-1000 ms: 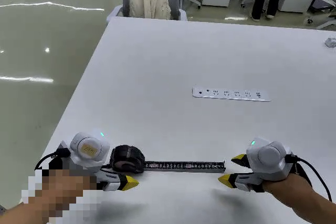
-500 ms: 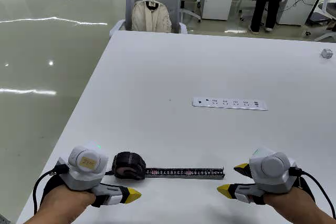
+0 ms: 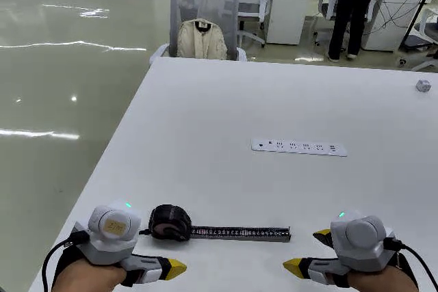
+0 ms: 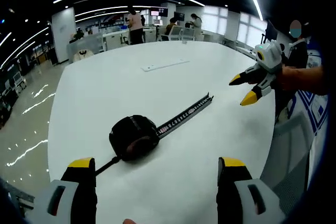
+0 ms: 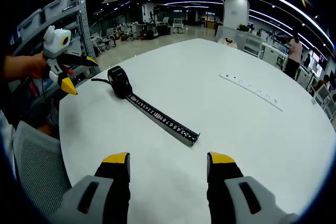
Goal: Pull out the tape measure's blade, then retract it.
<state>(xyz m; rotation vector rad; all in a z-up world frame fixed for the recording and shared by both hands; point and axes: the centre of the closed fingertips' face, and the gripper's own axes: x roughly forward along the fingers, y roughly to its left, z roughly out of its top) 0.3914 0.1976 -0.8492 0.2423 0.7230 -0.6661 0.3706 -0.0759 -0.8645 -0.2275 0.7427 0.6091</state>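
A black tape measure [image 3: 170,222] lies on the white table [image 3: 226,107] near its front edge. Its blade [image 3: 239,233] is drawn out flat to the right. My left gripper [image 3: 161,251] is open just left of the case, touching nothing. In the left gripper view the case [image 4: 134,137] and blade [image 4: 184,115] lie ahead of the wide-apart jaws of the left gripper [image 4: 156,163]. My right gripper [image 3: 308,251] is open, a little right of the blade's tip. The right gripper view has the blade [image 5: 163,120] ending short of the right gripper [image 5: 168,158].
A white power strip [image 3: 298,147] lies mid-table. A chair with a cream jacket [image 3: 200,37] stands at the far edge and a person [image 3: 356,5] beyond it. A small grey object [image 3: 423,85] sits far right. The table's left edge [image 3: 102,169] runs close by.
My left gripper has let go of the case and drawn back from it. The right gripper has backed off from the blade's tip. The head camera has tilted up.
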